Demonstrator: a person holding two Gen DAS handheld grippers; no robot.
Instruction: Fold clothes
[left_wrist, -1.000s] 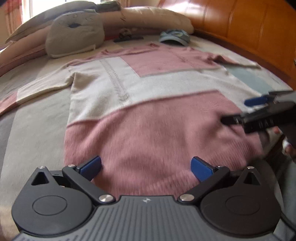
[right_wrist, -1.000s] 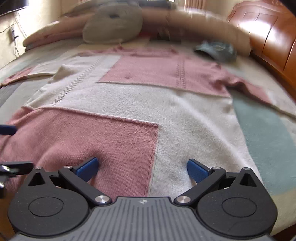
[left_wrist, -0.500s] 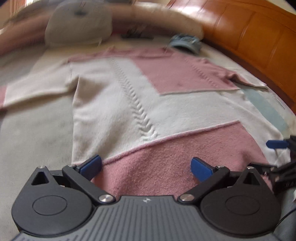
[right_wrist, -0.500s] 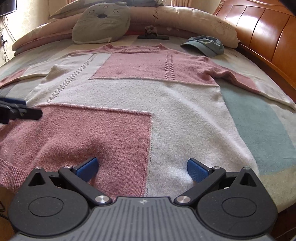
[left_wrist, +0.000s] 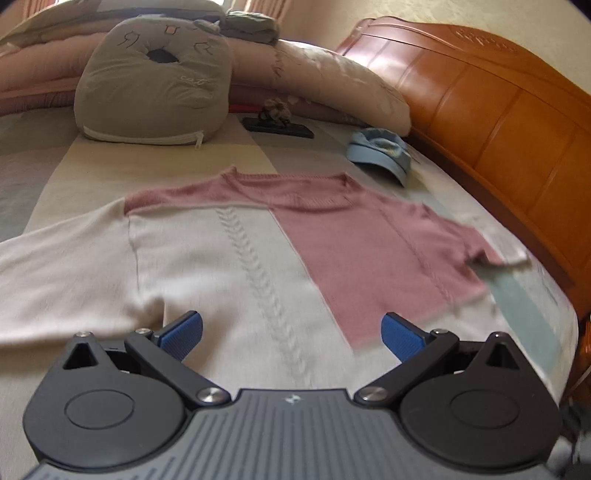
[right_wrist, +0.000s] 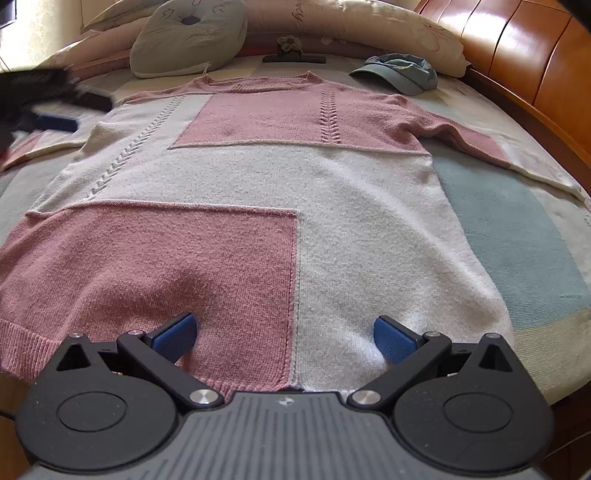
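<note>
The left gripper (left_wrist: 291, 332) has its two blue pads wide apart and holds nothing; it hovers over the cream part of the sweater (left_wrist: 229, 266), near the armpit of the left sleeve (left_wrist: 62, 266). One second ago this gripper was low over the pink hem, and now it has travelled up along the body toward the shoulder, so I judge that the person is going for the left sleeve, to fold it inward as the first fold. The right gripper (right_wrist: 282, 336) is also spread apart and empty, and it has stayed at nearly the same place, above the hem where the pink panel meets the cream panel. In the right view the left gripper (right_wrist: 55, 110) appears blurred at the left edge, beside the left sleeve, which agrees with this move. The sweater (right_wrist: 258, 177) itself lies flat and face up on the bed (right_wrist: 517, 240), neckline toward the pillows, both sleeves stretched out to the sides, and no fold is made yet. Farther away, a blue cap (right_wrist: 400, 74) rests near the right shoulder but apart from it, a grey cushion (left_wrist: 155, 81) with a cat face leans against the long pillows (left_wrist: 325, 85), and a small dark object (left_wrist: 277, 125) lies between them. The wooden headboard (left_wrist: 498, 110) runs along the right side. There is no basket, box or other container in view, so nothing is inside anything here.
</note>
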